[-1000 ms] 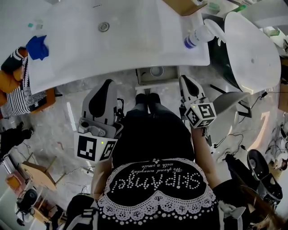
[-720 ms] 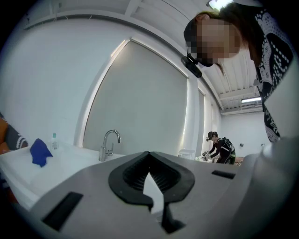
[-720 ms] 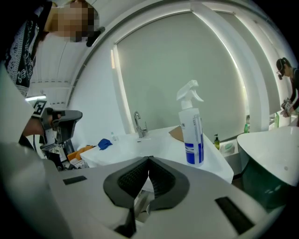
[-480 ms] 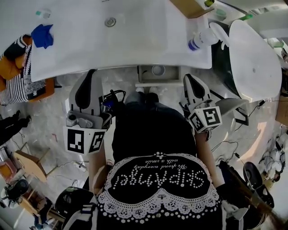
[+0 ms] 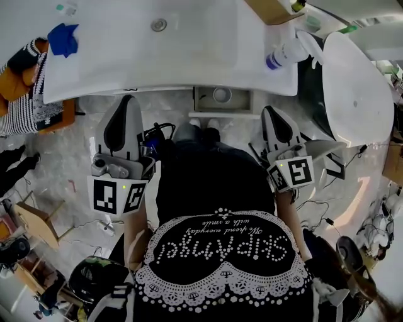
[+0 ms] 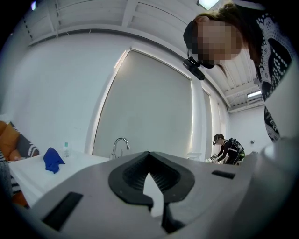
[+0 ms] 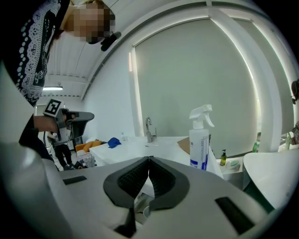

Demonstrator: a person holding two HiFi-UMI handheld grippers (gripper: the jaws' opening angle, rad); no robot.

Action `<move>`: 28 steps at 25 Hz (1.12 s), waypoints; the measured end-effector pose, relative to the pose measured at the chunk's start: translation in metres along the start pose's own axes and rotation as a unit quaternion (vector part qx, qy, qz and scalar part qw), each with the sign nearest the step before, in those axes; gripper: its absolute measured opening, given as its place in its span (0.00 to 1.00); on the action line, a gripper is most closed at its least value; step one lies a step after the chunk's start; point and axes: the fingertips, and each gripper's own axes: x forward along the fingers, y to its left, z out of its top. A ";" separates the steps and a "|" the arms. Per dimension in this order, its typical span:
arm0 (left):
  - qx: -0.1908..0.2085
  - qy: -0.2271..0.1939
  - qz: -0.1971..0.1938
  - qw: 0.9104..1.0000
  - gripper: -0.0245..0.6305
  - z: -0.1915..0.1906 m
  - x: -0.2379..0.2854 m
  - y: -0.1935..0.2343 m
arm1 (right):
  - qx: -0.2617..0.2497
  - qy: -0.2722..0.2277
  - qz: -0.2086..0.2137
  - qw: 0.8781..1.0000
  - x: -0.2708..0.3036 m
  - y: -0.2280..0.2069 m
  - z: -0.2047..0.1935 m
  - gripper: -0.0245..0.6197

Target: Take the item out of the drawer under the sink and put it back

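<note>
Under the white sink counter (image 5: 176,56) a small drawer (image 5: 221,114) stands pulled out, with a round pale item (image 5: 220,95) lying in it. My left gripper (image 5: 128,99) is left of the drawer, near the counter's front edge, shut with nothing in it; in the left gripper view its tips (image 6: 149,154) meet. My right gripper (image 5: 269,111) is right of the drawer, also shut and empty, and in the right gripper view its tips (image 7: 149,159) touch. Neither gripper touches the drawer or the item.
A spray bottle (image 5: 284,51) and a cardboard piece (image 5: 271,9) sit at the counter's right end. A blue cloth (image 5: 63,39) lies at its left end, and a faucet (image 7: 148,129) stands at the basin. A white toilet lid (image 5: 356,88) is to the right; cables and clutter cover the floor.
The left gripper has shifted left and straightened toward the counter edge. The right gripper has drifted slightly right and risen. Both stay shut and empty; the drawer stays open.
</note>
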 end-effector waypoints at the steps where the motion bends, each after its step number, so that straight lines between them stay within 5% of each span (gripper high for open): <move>1: -0.001 0.001 -0.004 1.000 0.04 -0.002 -0.001 -0.002 | -0.003 -0.001 0.000 1.000 -0.001 0.001 0.000 0.07; 19: -0.063 0.056 -0.108 0.991 0.04 -0.029 0.010 -0.061 | -0.003 0.002 -0.066 0.998 -0.025 0.007 0.003 0.07; 28: -0.065 0.068 -0.116 0.989 0.04 -0.034 0.010 -0.067 | -0.038 0.033 -0.047 0.998 -0.017 0.013 -0.011 0.07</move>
